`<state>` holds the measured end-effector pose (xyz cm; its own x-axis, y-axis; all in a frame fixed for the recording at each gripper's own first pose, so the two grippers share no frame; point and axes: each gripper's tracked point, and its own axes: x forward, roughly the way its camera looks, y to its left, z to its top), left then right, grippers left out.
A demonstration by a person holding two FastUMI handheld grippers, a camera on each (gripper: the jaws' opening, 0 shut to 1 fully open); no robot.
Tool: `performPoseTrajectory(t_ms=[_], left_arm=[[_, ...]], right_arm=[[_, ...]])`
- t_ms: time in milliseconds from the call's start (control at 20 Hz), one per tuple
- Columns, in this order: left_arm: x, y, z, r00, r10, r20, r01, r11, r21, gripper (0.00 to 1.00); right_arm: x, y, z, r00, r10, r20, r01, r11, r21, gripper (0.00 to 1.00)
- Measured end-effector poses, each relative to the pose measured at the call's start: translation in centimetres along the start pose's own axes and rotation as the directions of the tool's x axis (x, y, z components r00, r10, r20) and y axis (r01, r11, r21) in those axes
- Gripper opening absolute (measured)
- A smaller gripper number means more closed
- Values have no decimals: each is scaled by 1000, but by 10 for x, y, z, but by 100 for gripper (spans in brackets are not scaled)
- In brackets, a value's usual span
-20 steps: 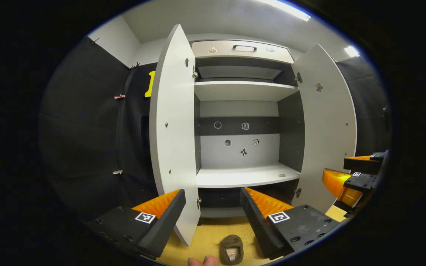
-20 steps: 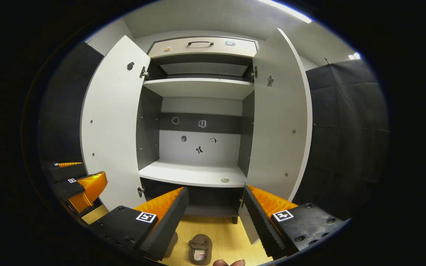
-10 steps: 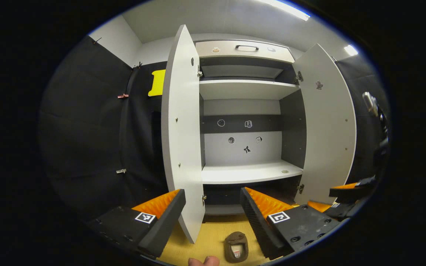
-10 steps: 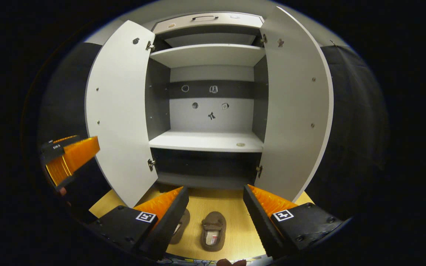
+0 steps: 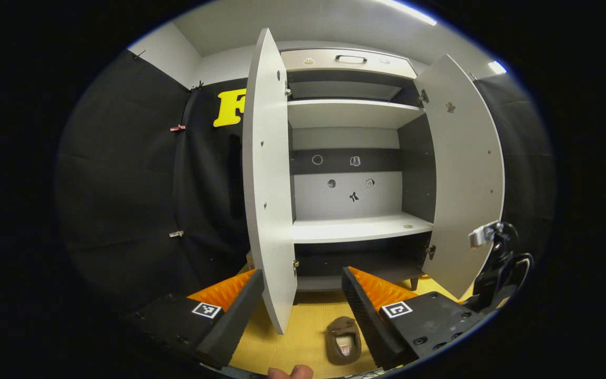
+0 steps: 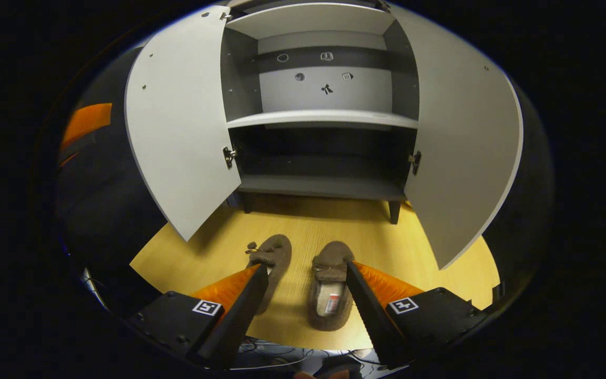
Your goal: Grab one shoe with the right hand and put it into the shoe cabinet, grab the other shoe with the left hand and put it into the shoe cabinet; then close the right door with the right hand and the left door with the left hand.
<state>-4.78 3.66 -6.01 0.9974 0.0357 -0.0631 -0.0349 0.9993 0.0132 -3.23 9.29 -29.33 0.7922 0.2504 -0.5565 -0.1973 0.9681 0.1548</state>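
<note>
Two brown shoes (image 6: 329, 292) lie side by side on the wooden floor (image 6: 303, 226) at six o'clock from the shoe cabinet (image 6: 324, 118), doors wide open, while both the right gripper (image 6: 307, 295) and left gripper (image 5: 303, 297) hover wide and empty, nothing yet stowed.

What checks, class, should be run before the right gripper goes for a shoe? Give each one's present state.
1. Right gripper open: ok, jaws wide apart.
2. Shoes on the floor, untouched: ok, right shoe and left shoe lie side by side.
3. Both doors open: ok, left door and right door swung wide.
4. Bottom shelf free: ok as far as visible; its back is dark.
5. Left gripper out of the way: ok, open, held apart.
6. Jaws lined up on the right shoe: cannot tell.
</note>
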Motion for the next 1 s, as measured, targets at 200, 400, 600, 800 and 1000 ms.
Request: performPoseTrajectory(t_ms=[200,400,600,800,1000], left_arm=[[-2,1,-17,999,11,-33,-11,1000,6,95],[-3,6,-29,998,36,-51,-35,999,19,95],[-3,6,-47,995,41,-90,-40,999,21,95],[0,-2,-57,993,21,-116,-23,1000,-9,95],[1,-12,-68,989,-6,-147,3,1000,-17,95]], right_arm=[[41,-7,-44,995,-1,-99,5,999,42,98],[85,-12,-75,983,3,-181,12,996,85,95],[131,-20,-86,982,-30,-189,54,991,124,93],[158,-31,-83,983,-133,-128,150,979,136,66],[169,-40,-74,980,-187,-65,195,967,161,29]])
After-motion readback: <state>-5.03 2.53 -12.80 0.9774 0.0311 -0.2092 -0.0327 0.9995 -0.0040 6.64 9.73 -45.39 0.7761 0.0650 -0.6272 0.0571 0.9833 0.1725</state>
